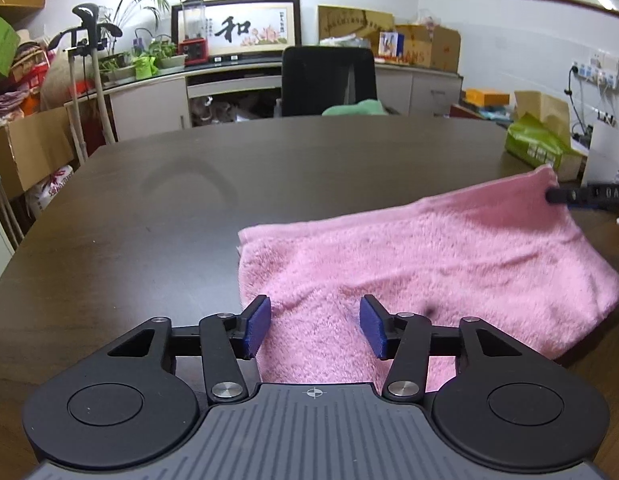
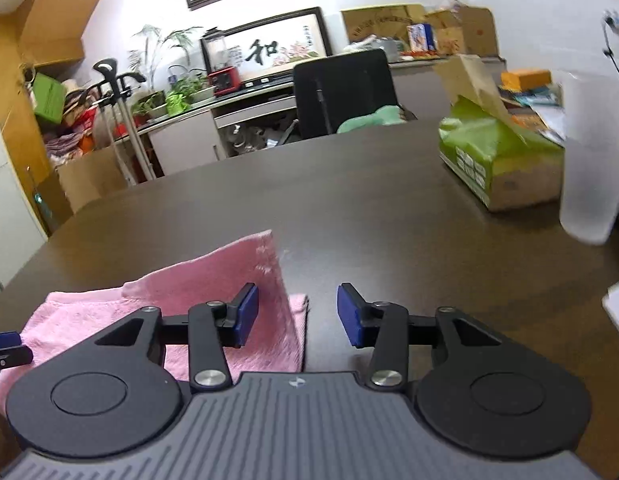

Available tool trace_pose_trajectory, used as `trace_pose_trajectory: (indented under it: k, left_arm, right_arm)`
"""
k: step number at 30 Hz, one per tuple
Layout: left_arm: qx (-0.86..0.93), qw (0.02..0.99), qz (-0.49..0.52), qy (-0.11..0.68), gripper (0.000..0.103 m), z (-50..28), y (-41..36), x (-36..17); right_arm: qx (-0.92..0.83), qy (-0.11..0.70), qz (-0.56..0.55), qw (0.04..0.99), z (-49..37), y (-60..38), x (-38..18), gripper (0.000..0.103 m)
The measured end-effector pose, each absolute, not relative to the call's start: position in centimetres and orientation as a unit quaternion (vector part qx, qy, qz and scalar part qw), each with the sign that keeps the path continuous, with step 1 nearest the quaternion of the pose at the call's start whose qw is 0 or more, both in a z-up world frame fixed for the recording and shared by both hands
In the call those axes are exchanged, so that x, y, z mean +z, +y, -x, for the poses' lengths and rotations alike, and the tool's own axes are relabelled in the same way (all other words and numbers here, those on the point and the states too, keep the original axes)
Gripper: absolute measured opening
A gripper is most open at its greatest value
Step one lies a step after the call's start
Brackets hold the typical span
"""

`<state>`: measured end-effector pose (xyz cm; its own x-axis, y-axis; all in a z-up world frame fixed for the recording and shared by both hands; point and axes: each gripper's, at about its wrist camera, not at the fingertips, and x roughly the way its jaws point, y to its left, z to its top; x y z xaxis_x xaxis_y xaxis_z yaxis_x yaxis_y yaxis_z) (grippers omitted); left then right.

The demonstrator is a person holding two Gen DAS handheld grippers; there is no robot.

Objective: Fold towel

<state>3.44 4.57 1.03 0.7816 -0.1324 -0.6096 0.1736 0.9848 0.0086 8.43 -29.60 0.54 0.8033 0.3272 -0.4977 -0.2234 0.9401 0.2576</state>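
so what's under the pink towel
The pink towel lies on the dark table. In the right wrist view a lower pink layer peeks out beneath its raised corner. Anything else under it is hidden.

Right tongs (image 2: 297,314) spread wide over the dark worktop (image 2: 389,216). Pink towel (image 2: 265,320) corner raised, beside the left pad.

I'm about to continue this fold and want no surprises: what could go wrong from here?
1. The fluffy pink towel has one corner standing up; with both the left gripper and right gripper open, it may flop back crooked.
2. The frosted plastic cup stands near the right gripper; a wide sweep could knock it.
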Motion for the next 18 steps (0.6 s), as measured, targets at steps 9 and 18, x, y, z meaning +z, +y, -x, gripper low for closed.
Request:
trace_pose_trajectory:
  k: [9, 18]
  left_arm:
    - [-0.088, 0.943, -0.049, 0.316, 0.066, -3.3, 4.2, 1.0]
    - [-0.077, 0.945, -0.040, 0.315, 0.075, -3.5, 4.4, 1.3]
  right_arm:
    - [0.238, 0.286, -0.136, 0.918, -10.7, -30.5, 0.4, 0.029]
    - [0.293, 0.324, -0.268, 0.858, -9.5, -32.6, 1.5, 0.004]
